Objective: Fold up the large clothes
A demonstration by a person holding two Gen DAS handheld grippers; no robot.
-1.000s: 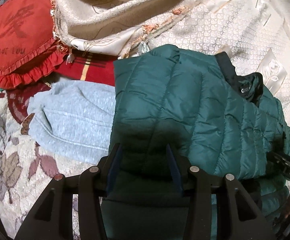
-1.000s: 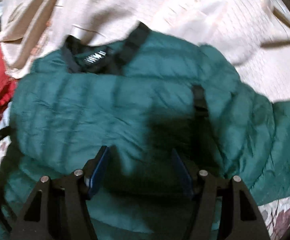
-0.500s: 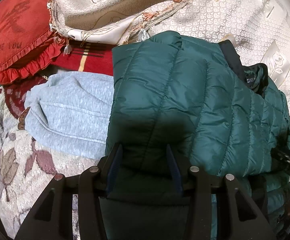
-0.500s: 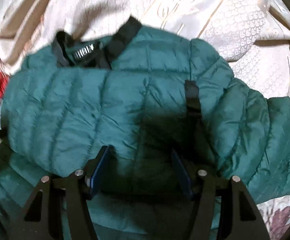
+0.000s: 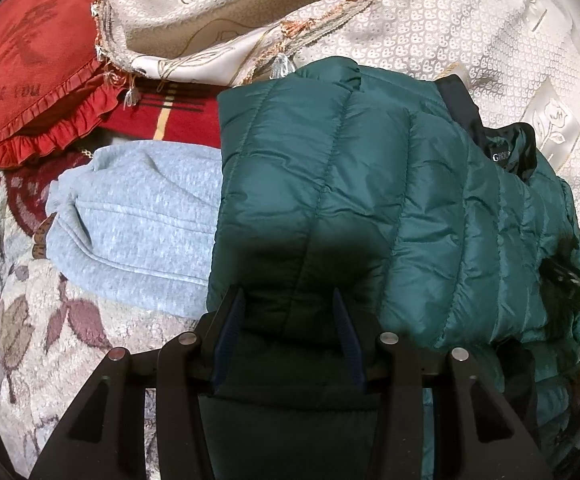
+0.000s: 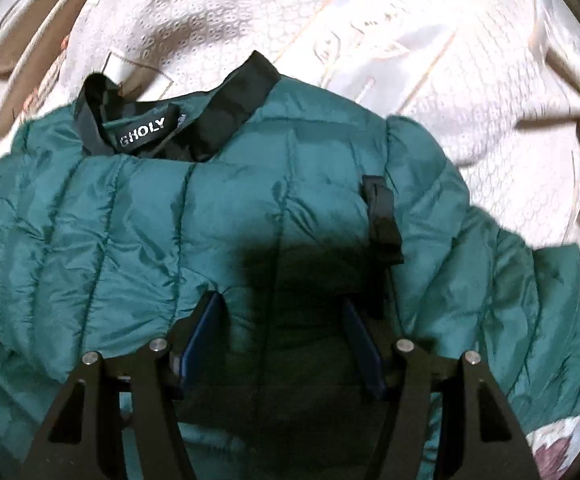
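The left gripper [image 5: 287, 322] has its jaws closed on a thick fold of the green puffer jacket [image 5: 350, 200], the quilted fabric bunched between the 2 blue pads and bulging out past them. The right gripper [image 6: 281, 336] likewise clamps a wider wad of the same jacket [image 6: 169, 220] between its jaws, near a short black strap [image 6: 384, 216] sewn to the fabric. In the left wrist view the right gripper's dark body shows at the right edge, against the jacket. The jacket lies folded over itself across the middle of the bed, its black collar [image 6: 249, 92] at the far side with a label reading GHOLY [image 6: 142, 138] inside the neck. Left of the jacket and touching its edge lies a light grey sweatshirt [image 5: 137, 220]. Beyond that sit a red ruffled cushion [image 5: 29, 64] with lettering and a red striped cloth [image 5: 169, 120]. A cream patterned bedspread [image 5: 450, 32] is rumpled across the far side, and a floral blanket [image 5: 17, 300] covers the near left.
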